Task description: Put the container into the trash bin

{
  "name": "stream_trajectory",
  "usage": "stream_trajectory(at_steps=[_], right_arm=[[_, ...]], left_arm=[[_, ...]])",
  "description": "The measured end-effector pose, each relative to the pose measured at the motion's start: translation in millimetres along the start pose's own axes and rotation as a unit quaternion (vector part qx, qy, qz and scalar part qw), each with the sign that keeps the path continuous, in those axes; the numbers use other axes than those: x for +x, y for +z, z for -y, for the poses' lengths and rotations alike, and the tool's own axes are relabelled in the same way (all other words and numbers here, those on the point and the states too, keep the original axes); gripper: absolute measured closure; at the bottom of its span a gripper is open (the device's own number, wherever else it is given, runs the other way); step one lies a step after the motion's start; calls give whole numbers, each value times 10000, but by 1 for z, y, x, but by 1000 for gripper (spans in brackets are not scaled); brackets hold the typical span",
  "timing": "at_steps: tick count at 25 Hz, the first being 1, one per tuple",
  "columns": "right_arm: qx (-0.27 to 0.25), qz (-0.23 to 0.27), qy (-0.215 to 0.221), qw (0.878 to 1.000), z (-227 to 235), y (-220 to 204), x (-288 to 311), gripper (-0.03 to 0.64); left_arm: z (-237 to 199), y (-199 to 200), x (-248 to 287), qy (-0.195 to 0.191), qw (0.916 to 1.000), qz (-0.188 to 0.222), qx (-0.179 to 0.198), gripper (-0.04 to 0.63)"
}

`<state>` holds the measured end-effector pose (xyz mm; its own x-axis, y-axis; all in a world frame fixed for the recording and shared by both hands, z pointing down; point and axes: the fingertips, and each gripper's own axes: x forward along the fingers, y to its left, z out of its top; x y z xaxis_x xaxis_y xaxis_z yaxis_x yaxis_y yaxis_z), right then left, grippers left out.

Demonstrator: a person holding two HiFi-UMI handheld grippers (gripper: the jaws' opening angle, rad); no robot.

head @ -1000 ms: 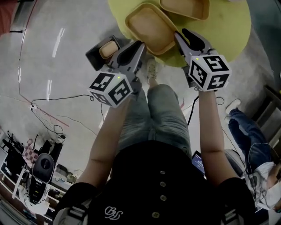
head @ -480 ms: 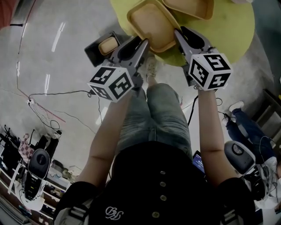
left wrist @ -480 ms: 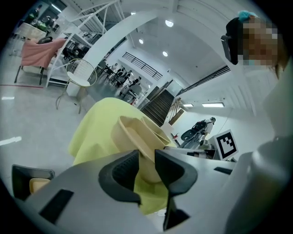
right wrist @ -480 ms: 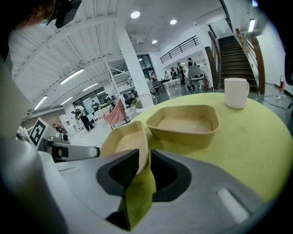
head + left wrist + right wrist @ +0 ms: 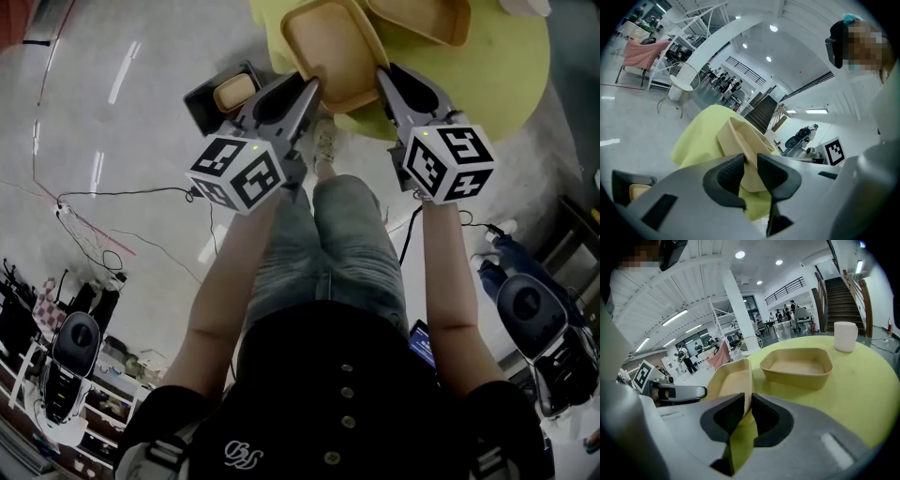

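A tan, shallow container point(image 5: 328, 42) sits at the near edge of the round yellow table point(image 5: 506, 66). My left gripper point(image 5: 307, 92) is at its left rim. In the left gripper view the rim point(image 5: 740, 140) stands between the closing jaws of that gripper point(image 5: 751, 159), and a gap still shows. My right gripper point(image 5: 384, 80) is at the container's right rim. In the right gripper view this gripper point(image 5: 748, 399) is closing, its pads pressed on the thin wall of the container point(image 5: 729, 378). The black trash bin point(image 5: 208, 101) stands on the floor to the left, a tan container inside it.
A second tan container point(image 5: 797, 366) and a white cup point(image 5: 845, 336) stand farther back on the table. The person's legs and a shoe are under the table edge. Cables trail on the floor at left. Office chairs stand at the lower corners.
The left gripper's jaws have spread from shut and now straddle the container's left rim. The right gripper's jaws have narrowed onto the right rim. Both hands stayed nearly in place.
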<state>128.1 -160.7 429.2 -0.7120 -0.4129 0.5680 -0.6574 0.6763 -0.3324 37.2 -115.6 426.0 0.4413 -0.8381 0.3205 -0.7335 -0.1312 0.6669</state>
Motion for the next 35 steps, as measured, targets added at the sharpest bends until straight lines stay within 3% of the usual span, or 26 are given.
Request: stream_trajectory(at_steps=[12,24,35], right_arm=[[-208,60,265,9994,-86,14,22,568],[-290,-322,690,9967,-178,-14,75,566],[-268,-545,910,9940,-220,-32,112,566]], left_arm=[[-32,38,-76,133,9994,313,93,503],[-99,46,-159,533,9983,232,83,503],[-146,49,-194,678,9970,327,-166,503]])
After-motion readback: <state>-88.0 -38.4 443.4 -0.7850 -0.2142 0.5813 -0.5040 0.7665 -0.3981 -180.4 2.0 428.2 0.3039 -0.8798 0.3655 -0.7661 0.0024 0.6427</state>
